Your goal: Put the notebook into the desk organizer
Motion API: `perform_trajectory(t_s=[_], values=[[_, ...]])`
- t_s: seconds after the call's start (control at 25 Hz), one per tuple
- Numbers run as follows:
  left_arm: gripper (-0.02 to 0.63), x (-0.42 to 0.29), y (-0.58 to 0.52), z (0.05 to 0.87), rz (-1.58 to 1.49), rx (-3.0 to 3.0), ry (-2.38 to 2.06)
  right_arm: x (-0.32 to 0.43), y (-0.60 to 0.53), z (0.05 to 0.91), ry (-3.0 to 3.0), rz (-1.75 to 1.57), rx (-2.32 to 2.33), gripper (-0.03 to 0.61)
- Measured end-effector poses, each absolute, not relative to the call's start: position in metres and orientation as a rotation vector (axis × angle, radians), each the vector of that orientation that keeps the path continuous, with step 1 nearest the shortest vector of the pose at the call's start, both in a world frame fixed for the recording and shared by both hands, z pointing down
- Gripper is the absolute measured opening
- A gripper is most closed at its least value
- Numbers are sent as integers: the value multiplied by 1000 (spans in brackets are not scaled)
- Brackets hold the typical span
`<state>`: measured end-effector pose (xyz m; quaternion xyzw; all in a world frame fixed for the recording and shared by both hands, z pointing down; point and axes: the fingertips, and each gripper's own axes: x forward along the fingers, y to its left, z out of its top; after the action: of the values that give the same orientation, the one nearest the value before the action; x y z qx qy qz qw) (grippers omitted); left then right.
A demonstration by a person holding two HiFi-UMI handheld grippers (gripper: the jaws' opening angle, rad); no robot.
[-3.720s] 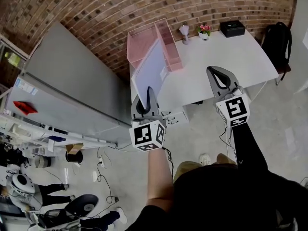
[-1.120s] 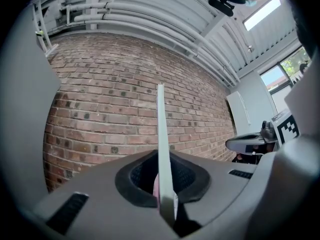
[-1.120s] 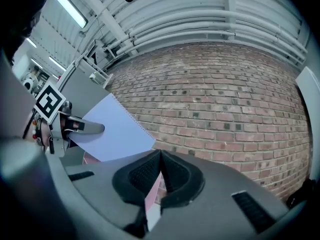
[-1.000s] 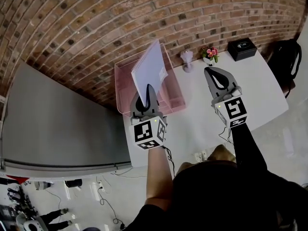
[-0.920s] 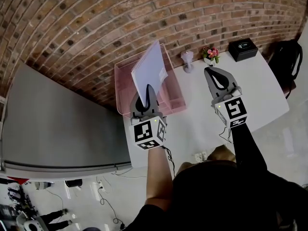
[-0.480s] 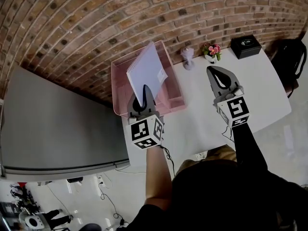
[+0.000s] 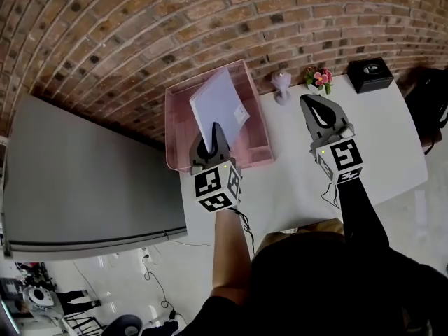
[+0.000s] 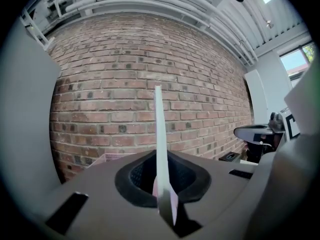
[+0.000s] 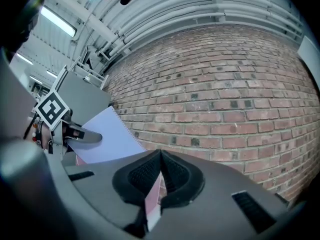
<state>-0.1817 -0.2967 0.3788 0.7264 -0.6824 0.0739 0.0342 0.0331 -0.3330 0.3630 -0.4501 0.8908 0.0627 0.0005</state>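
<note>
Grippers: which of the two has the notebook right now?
The left gripper: its jaws clamp the notebook by its lower edge, above the organizer. The right gripper is shut and empty, over the table.

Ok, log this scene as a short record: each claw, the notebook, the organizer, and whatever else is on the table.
left claw: shut on notebook
right claw: shut, empty, over table
notebook: upright, tilted, above organizer, not released
organizer: pink, at the table's left end
also on table: flowers, black box
</note>
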Motion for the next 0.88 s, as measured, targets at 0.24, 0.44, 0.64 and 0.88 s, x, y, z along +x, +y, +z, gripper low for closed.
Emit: perform_trajectory(t_s=[0.24, 0.44, 0.64, 0.88], values=[[39, -184, -310, 386, 259, 2192, -2111, 32, -348, 366, 2815, 188, -1396, 21], [40, -187, -320, 390, 276, 2159, -2129, 36, -358, 366, 2817, 188, -1404, 21], [44, -194, -328, 395, 284, 2127, -2149, 40, -365, 370, 2828, 188, -1417, 21], [51, -194, -337, 398, 298, 2123, -2158, 45, -372, 372, 2829, 187, -1433, 21]])
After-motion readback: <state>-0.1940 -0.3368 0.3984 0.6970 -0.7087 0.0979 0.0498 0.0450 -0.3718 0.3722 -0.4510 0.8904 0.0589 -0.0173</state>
